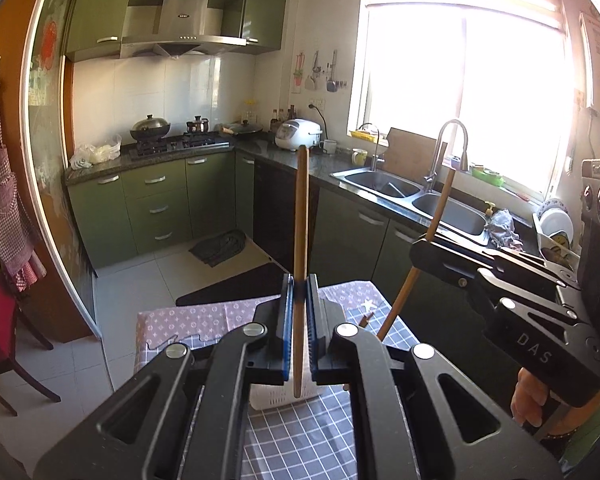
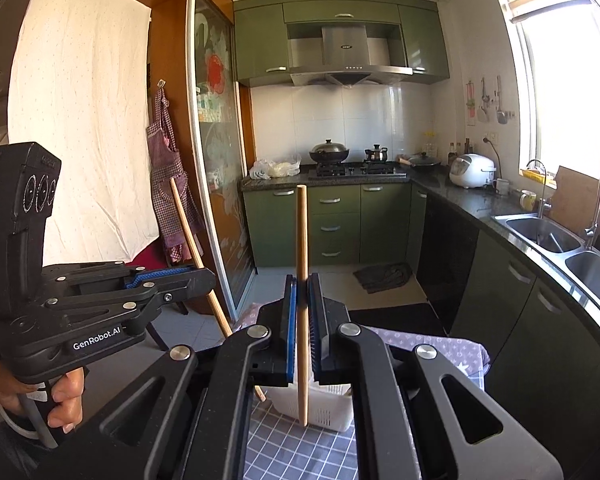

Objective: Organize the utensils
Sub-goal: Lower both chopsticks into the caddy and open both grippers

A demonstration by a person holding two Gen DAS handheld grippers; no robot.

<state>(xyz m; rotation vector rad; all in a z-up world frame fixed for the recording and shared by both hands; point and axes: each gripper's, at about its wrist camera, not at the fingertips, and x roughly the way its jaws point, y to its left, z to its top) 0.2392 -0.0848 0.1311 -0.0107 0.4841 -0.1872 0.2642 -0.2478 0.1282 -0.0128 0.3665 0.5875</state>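
"DAS" on right tool, "GenRobot.AI" on left tool

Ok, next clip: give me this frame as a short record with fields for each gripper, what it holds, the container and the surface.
left gripper: shut on a wooden chopstick, held upright
right gripper: shut on a second wooden chopstick, also upright
container: white perforated basket below both sticks' lower ends
surface: table with grey checked cloth
stick tips: whether they are inside the basket cannot be told
setting: kitchen with a double sink
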